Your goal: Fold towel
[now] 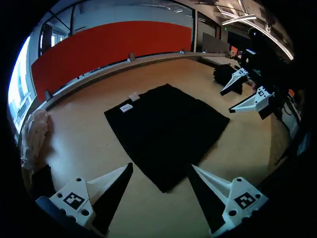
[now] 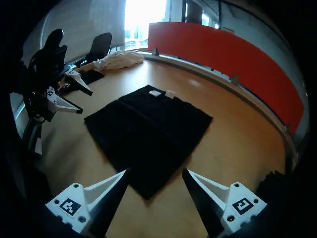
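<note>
On the pale wooden table, the black towel lies spread flat and square to nothing, one corner pointing at each of my cameras. Two small white tags sit at the edge farthest from the right gripper.

My left gripper hovers with its fingers wide apart and nothing between them but the nearest towel corner lying below. In the right gripper view, the right gripper is the same: fingers wide, empty, and aimed at the neighbouring corner. So I seem to have one edge of the cloth bracketed, a corner for each hand.

I judge the towel to be soft, limp and light, with a nap that should grip the pads rather than slip. It will sag and drag the moment I lift it, and one corner raised alone would skew the whole sheet across the smooth wood. I would pinch each corner just inside its tip and scoop low so a finger gets under the cloth. A faint ridge crosses the towel in the right gripper view. I cannot tell whether that is a crease or a second layer, so I would make sure I catch the full thickness. The heap of cream cloth and the dark stack lie well apart from it.
</note>
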